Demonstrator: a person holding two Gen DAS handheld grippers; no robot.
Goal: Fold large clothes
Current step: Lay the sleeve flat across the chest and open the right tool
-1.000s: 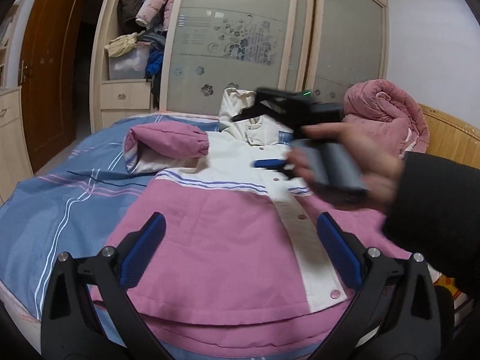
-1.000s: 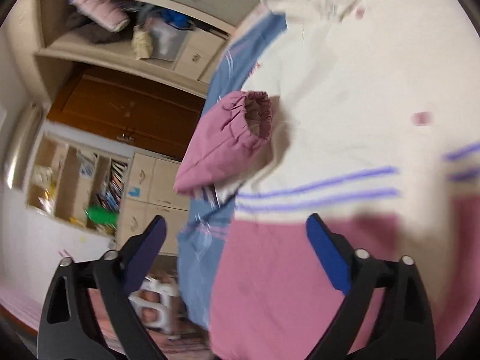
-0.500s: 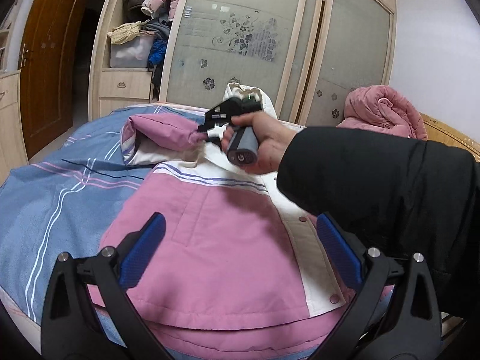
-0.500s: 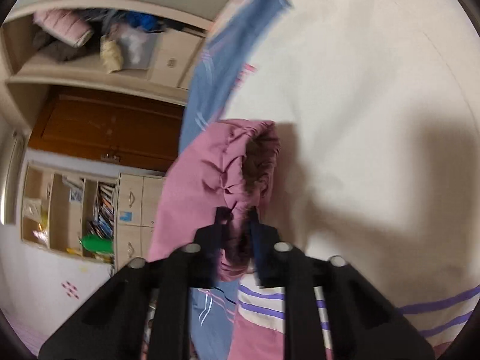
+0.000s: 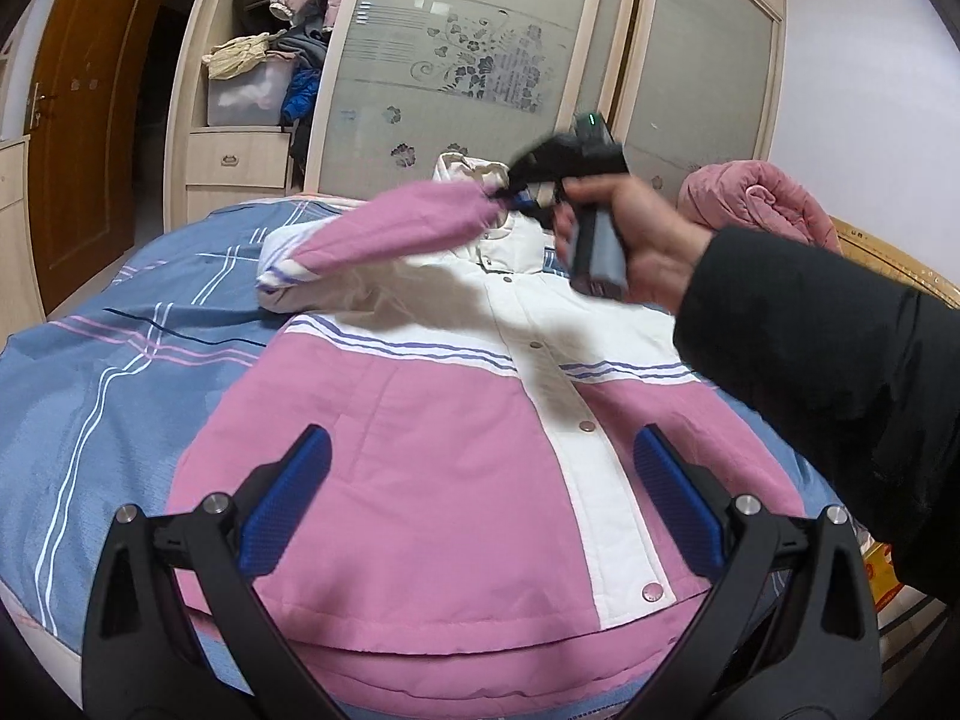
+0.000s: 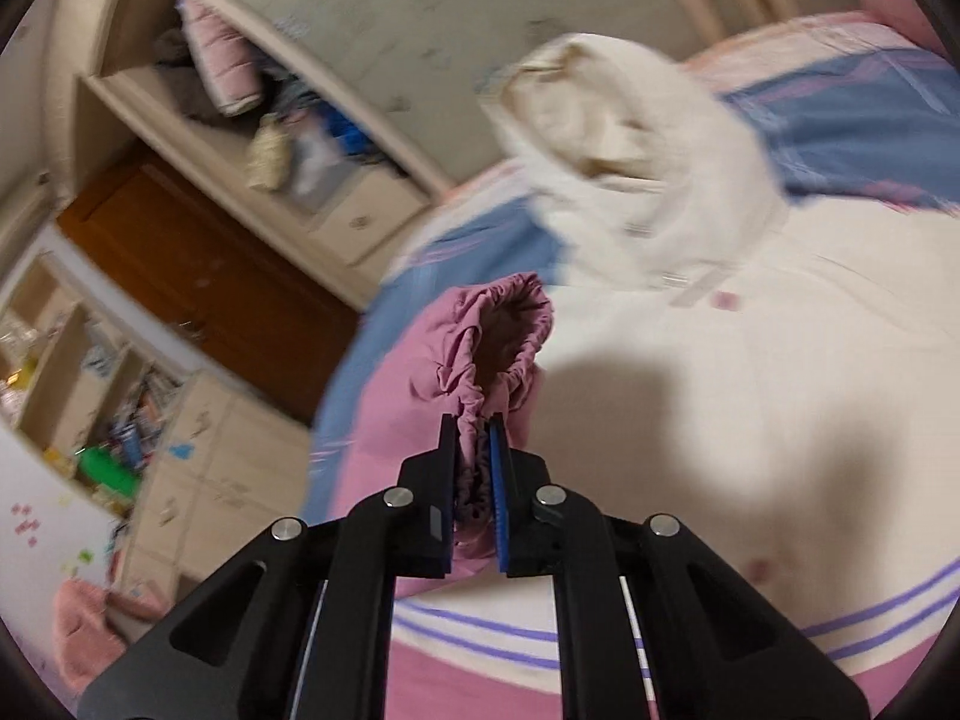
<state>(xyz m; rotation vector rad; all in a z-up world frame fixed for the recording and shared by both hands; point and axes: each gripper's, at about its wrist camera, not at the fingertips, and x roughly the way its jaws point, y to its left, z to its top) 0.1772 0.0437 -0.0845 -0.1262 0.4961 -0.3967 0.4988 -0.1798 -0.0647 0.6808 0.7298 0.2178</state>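
Right gripper (image 6: 474,480): clamped on gathered cuff of pink sleeve (image 5: 408,228), raised above jacket (image 5: 456,456) chest, held from right by dark-sleeved arm. Cuff partly hidden between pads. Sleeve stretched crosswise toward collar. Left gripper (image 5: 480,504): wide apart, holding nothing, over jacket hem. Jacket flat on bed (image 5: 90,372), hood (image 6: 630,138) farthest away.

I can read no words or numbers anywhere; the frosted wardrobe door (image 5: 456,72) at the far side carries what may be lettering, too blurred to make out.
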